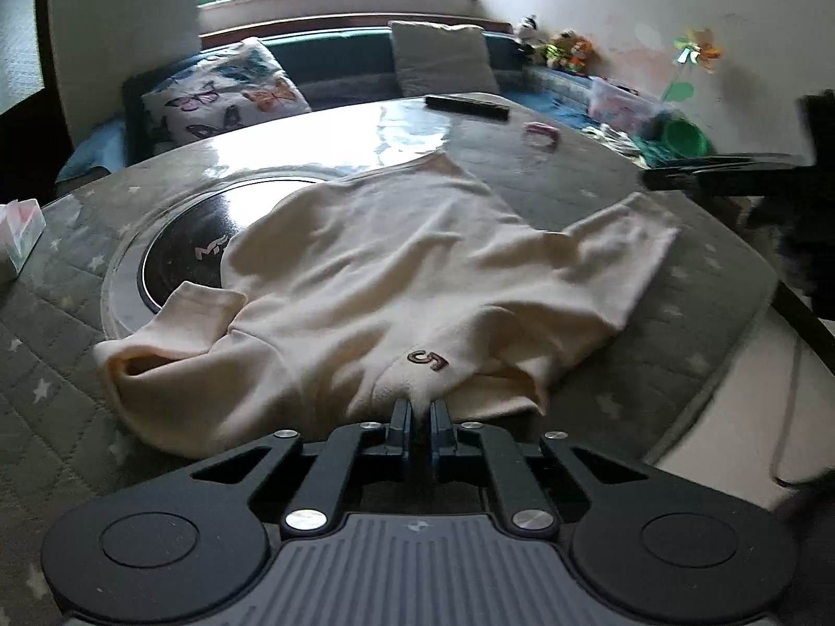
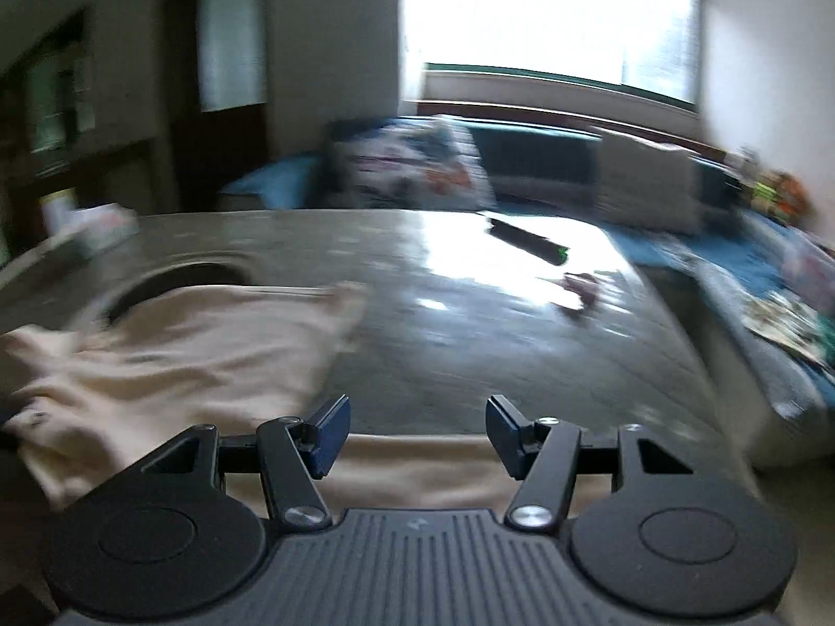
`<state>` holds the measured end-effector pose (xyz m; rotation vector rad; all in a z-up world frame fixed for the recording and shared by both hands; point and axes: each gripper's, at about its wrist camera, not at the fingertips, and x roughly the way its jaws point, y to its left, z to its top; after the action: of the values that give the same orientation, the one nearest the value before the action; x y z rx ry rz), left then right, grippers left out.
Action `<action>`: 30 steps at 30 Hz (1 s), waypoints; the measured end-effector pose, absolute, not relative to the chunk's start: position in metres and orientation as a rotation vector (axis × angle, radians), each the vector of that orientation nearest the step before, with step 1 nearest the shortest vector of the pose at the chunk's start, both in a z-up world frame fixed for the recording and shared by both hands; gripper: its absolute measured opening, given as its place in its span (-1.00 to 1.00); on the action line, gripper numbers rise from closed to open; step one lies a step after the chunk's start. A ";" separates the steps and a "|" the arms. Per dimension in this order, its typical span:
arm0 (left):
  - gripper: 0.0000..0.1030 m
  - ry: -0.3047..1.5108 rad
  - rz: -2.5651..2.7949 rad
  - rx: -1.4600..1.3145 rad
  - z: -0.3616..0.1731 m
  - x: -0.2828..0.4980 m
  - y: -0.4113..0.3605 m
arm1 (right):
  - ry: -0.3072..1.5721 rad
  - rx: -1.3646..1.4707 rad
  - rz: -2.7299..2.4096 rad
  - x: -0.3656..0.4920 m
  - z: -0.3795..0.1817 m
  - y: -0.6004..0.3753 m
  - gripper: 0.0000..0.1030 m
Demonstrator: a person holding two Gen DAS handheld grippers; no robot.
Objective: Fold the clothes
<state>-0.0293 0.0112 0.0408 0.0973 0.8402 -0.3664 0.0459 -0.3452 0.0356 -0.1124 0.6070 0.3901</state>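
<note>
Gray starry table (image 1: 694, 365) holds the cream shirt (image 1: 396, 281); left gripper (image 1: 420, 407) pinches its near edge, right gripper (image 2: 417, 430) gapes with nothing inside. One-sided pulling could bunch it

I see a dark remote (image 1: 466, 106) and a pink ring-shaped item (image 1: 541, 134) on the table (image 1: 574, 193), with a butterfly pillow (image 1: 224, 94) behind.
</note>
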 end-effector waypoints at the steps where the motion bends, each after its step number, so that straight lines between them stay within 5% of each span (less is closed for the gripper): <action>1: -0.85 0.849 -0.393 0.102 0.044 -0.032 0.012 | 0.613 -0.126 0.445 0.044 0.037 -0.335 0.14; 12: -0.80 0.805 -0.410 0.207 0.037 -0.028 0.001 | 0.730 -0.297 0.911 0.006 0.013 -0.231 -0.12; 16: -0.19 0.782 -0.434 0.245 0.028 -0.022 -0.012 | 0.740 -0.341 0.966 -0.007 0.001 -0.208 -0.24; 18: -0.13 0.765 -0.446 0.285 0.023 -0.020 -0.019 | 0.748 -0.364 0.965 -0.009 -0.004 -0.200 -0.30; 21: -0.16 0.764 -0.468 0.337 0.013 -0.017 -0.027 | 0.765 -0.389 0.943 -0.010 -0.012 -0.194 -0.70; 23: -0.54 0.773 -0.469 0.355 0.007 -0.014 -0.028 | 0.771 -0.391 0.925 -0.010 -0.012 -0.196 -0.94; 25: -0.79 0.778 -0.464 0.363 0.004 -0.013 -0.027 | 0.772 -0.379 0.923 -0.011 -0.007 -0.203 -1.00; 30: -0.92 0.749 -0.490 0.343 0.011 -0.024 -0.019 | 0.780 -0.357 0.946 -0.016 0.015 -0.220 -1.00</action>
<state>-0.0236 -0.0185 0.0114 0.3432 0.7488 -0.4905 -0.0159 -0.2197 0.0150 -0.3568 0.7801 0.9459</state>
